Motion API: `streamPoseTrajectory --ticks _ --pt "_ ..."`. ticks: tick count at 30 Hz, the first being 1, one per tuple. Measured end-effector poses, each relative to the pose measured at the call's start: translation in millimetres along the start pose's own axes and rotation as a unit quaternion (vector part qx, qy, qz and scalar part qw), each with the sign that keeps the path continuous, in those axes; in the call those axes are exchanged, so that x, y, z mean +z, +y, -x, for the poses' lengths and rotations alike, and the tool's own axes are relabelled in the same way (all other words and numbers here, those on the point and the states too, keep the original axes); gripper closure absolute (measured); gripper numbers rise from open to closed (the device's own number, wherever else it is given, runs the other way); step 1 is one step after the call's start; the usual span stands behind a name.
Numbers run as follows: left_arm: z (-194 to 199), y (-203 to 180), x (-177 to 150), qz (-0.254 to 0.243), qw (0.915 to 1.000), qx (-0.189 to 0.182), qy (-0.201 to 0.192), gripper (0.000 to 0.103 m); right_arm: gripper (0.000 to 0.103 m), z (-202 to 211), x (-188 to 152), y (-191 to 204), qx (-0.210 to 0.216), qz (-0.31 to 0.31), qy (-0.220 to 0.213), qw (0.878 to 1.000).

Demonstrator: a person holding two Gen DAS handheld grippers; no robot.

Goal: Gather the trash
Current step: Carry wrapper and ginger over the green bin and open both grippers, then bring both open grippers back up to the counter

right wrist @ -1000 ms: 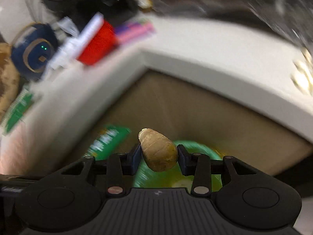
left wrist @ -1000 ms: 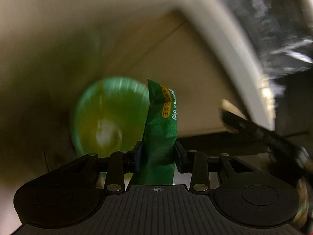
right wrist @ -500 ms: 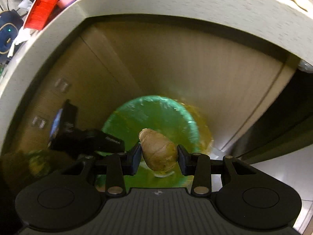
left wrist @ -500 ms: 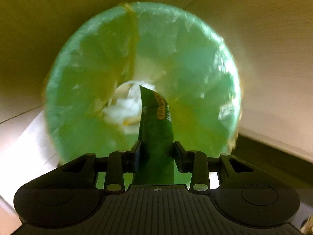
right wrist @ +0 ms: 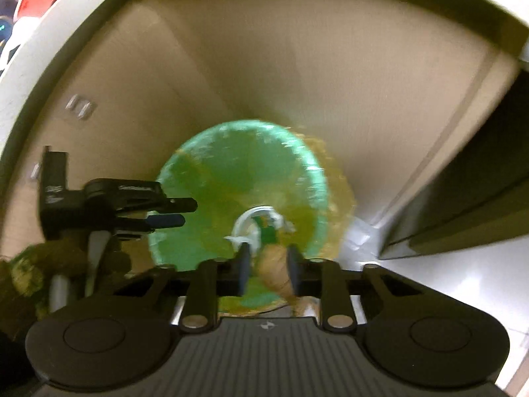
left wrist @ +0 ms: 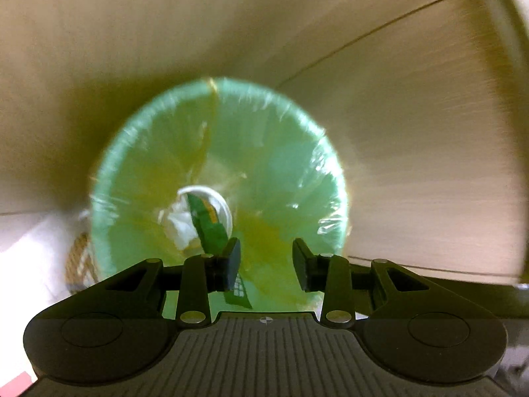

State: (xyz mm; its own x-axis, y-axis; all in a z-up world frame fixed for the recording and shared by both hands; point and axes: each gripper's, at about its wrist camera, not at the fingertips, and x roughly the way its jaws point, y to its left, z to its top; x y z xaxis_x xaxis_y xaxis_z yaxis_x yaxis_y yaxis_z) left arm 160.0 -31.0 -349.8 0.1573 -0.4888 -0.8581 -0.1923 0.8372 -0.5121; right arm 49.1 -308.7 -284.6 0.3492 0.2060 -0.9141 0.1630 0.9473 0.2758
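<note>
Trash bin [left wrist: 284, 152], lined with a green plastic bag, fills the middle of the left wrist view, seen from above against tan cabinet fronts [left wrist: 413, 139]. The left tool [left wrist: 266, 259] hangs over its mouth with the jaws standing wide apart and nothing pressed between the pads. A green snack wrapper [left wrist: 206, 228] shows just beyond the left finger, slanting down toward the bottom of the bin; whether it still brushes that finger cannot be told through the blur. At the bottom of the liner lie crumpled white paper [left wrist: 180, 226] and the round rim of a white cup [left wrist: 224, 208]. A woven basket side [left wrist: 79, 258] shows at the bin's lower left, over pale floor [left wrist: 29, 241].

From the right wrist view the same bin [right wrist: 238, 172] sits below, close to the cabinet fronts [right wrist: 264, 66], with the pale edge of the bench [right wrist: 39, 66] curving across the top left. The right tool [right wrist: 266, 273] is over the near rim of the bin and its jaws are closing; a tan, lumpy piece of ginger [right wrist: 276, 269] sits between them, lying against the right pad with a gap on the left side. The green wrapper [right wrist: 267, 231] and the white cup [right wrist: 246, 223] appear deep in the liner. The left tool [right wrist: 172, 213] reaches in from the left, its two fingers parted above the bin's edge.
</note>
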Motion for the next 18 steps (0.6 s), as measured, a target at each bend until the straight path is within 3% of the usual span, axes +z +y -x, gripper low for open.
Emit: streamPoseTrajectory --ticks 5,8,13,18 --pt "48.3 11.7 -16.2 0.003 0.9993 0.004 -0.037 0.065 0.09 -15.2 27.7 23.3 0.068 0.01 0.008 0.998" --pt "71.8 22.5 -27.0 0.011 0.9984 0.006 -0.056 0.065 0.09 -7.6 44.7 23.1 0.065 0.015 -0.016 0.998" --pt "80.3 31.1 -37.2 0.03 0.9984 0.005 -0.048 0.065 0.09 -9.0 63.8 9.1 0.033 0.018 -0.017 0.999" --pt "103.2 11.0 -38.8 -0.008 0.9981 0.016 -0.058 0.065 0.089 -4.7 64.4 15.0 0.041 0.023 -0.021 0.999"
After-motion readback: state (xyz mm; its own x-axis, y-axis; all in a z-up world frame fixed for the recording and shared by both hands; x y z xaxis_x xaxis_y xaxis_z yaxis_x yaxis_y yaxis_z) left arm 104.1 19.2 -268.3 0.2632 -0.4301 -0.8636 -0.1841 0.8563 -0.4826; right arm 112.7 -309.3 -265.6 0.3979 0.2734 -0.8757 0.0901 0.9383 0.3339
